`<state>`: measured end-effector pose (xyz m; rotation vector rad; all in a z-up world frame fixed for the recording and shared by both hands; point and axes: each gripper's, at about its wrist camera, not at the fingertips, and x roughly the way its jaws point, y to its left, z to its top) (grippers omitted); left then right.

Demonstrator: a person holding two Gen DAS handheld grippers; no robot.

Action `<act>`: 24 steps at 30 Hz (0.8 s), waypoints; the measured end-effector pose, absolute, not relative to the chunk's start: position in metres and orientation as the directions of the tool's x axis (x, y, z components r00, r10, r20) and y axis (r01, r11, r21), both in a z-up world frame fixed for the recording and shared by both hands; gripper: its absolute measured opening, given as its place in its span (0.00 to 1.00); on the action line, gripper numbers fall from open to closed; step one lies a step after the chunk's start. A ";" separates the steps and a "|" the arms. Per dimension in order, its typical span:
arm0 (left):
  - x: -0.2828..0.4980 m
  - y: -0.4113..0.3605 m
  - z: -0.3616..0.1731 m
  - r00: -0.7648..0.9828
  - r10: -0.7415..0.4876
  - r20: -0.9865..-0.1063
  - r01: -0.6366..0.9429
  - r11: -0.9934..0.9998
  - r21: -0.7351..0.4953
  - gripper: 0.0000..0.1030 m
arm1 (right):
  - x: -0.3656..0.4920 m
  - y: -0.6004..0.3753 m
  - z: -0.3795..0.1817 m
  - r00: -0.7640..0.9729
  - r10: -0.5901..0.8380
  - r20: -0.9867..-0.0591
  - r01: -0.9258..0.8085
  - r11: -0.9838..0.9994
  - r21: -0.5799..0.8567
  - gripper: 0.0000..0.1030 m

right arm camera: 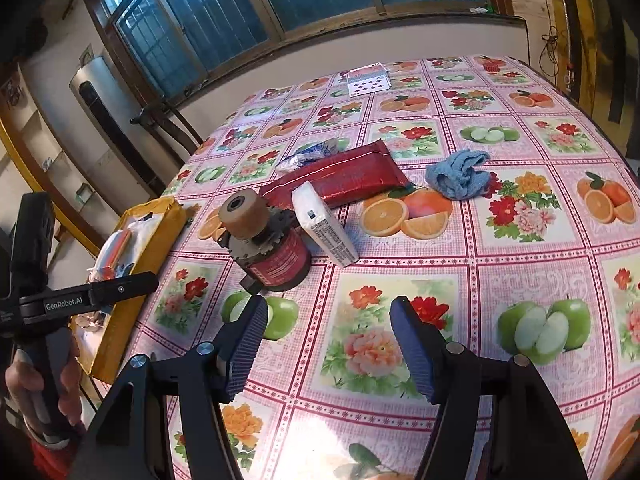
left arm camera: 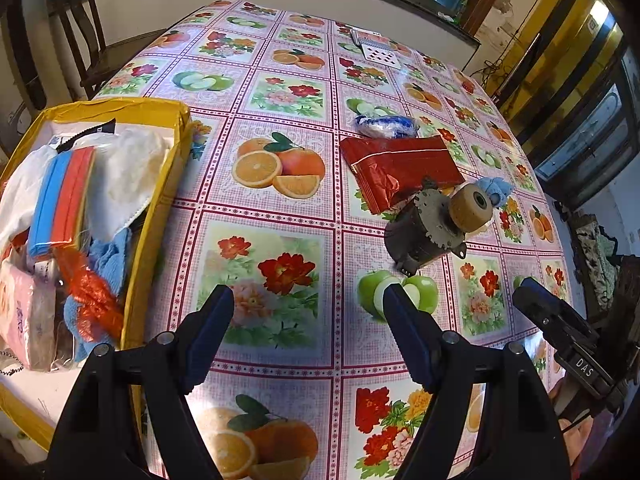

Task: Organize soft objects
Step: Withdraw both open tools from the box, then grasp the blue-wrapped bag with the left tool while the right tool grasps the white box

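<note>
A yellow box (left arm camera: 160,208) at the table's left holds several soft things: white cloth, a blue and red pad stack (left arm camera: 60,200), blue towel, red plastic. On the table lie a red foil pouch (left arm camera: 400,168) (right arm camera: 340,178), a blue-white plastic bag (left arm camera: 386,126) (right arm camera: 304,158), a blue cloth (right arm camera: 458,174) (left arm camera: 496,190) and a white tissue pack (right arm camera: 324,228). My left gripper (left arm camera: 308,316) hovers open over the tablecloth beside the box. My right gripper (right arm camera: 328,326) is open too, short of the motor. Neither holds anything.
A dark motor with a tan roller (left arm camera: 432,224) (right arm camera: 264,240) stands near the pouch. Playing cards (left arm camera: 376,52) (right arm camera: 368,80) lie at the far edge. The yellow box (right arm camera: 136,248) shows left in the right wrist view, with a hand (right arm camera: 36,388) holding the other gripper's handle. A chair (left arm camera: 88,40) stands behind the table.
</note>
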<state>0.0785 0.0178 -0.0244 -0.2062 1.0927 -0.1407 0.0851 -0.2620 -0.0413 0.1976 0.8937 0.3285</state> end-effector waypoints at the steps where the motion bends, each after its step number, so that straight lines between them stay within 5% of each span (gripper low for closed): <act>1: 0.084 0.017 -0.025 0.450 -0.213 -0.867 0.005 0.972 -0.236 0.75 | 0.090 -0.261 -0.043 0.577 0.355 -0.736 -0.202 0.935 0.292 0.65; 24: 0.236 -0.027 -0.024 0.363 -0.292 -0.885 0.046 0.954 -0.295 0.75 | 0.151 -0.268 -0.058 0.528 0.384 -0.757 -0.221 0.923 0.314 0.65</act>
